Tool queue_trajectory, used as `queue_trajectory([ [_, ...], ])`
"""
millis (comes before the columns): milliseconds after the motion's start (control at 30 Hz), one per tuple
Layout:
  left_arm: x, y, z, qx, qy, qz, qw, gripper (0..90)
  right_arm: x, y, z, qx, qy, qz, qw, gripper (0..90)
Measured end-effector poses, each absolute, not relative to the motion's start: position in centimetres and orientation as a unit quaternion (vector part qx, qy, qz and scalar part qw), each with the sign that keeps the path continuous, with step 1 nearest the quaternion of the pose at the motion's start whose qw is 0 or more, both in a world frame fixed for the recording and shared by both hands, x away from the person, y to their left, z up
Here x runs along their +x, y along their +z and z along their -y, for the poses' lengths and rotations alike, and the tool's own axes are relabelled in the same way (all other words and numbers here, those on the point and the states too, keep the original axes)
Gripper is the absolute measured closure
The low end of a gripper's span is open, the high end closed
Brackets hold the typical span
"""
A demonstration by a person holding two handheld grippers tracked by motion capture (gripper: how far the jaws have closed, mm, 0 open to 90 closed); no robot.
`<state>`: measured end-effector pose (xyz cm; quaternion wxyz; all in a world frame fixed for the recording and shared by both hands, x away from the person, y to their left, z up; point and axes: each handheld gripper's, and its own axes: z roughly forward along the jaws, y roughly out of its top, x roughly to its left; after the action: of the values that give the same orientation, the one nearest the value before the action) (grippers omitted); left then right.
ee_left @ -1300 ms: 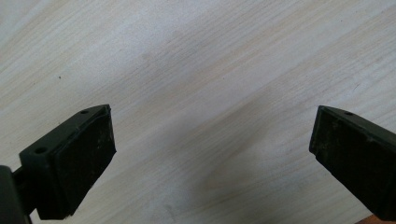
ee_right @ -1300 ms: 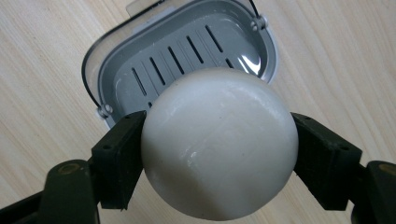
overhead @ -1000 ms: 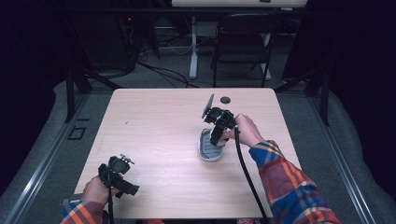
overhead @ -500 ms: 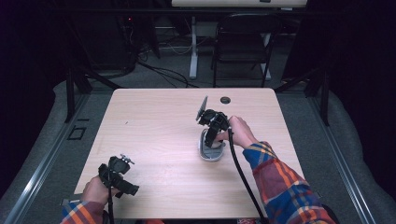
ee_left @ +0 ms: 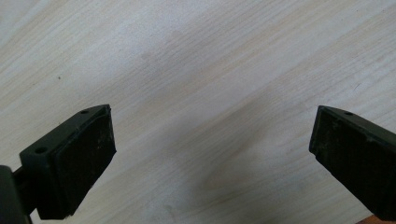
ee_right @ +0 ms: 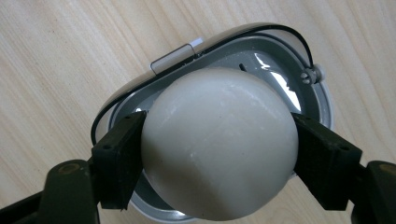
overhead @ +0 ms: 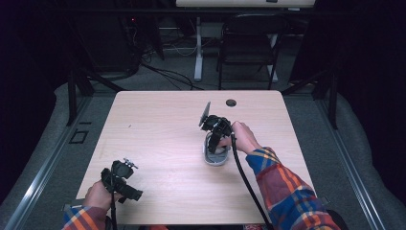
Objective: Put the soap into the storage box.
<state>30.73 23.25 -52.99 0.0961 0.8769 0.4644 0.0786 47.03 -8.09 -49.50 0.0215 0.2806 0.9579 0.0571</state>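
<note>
A smooth white egg-shaped ball is clamped between the two black jaws of my right gripper. It hangs just over an oval grey metal dish with a wire loop round its rim. From above, the right gripper points down at that dish at the table's middle right, and the hand hides the ball. My left gripper is held near the front left corner. Its jaws stand wide apart over bare wood, nothing between them.
The light wooden table has a small black round grommet near its far edge. A black chair and a desk leg stand beyond the table. Dark floor surrounds it.
My right gripper has shifted a little left and come down over the grey dish, still holding the ball. The left gripper has stayed put.
</note>
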Motion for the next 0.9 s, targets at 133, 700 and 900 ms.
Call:
queue_trajectory([
  [133,30.7,-53.0,-23.3,0.877,0.079,-0.464,0.096,0.0,47.0,-49.8,8.1,0.275,0.057,-0.959,0.022,24.1],
  [700,30.7,-53.0,-23.2,0.878,0.079,-0.462,0.094,0.0,47.1,-50.7,8.7,0.277,0.059,-0.959,0.02,23.8],
  [900,30.8,-53.0,-23.2,0.878,0.078,-0.462,0.093,0.0,47.0,-50.6,9.0,0.278,0.062,-0.959,0.018,23.6],
])
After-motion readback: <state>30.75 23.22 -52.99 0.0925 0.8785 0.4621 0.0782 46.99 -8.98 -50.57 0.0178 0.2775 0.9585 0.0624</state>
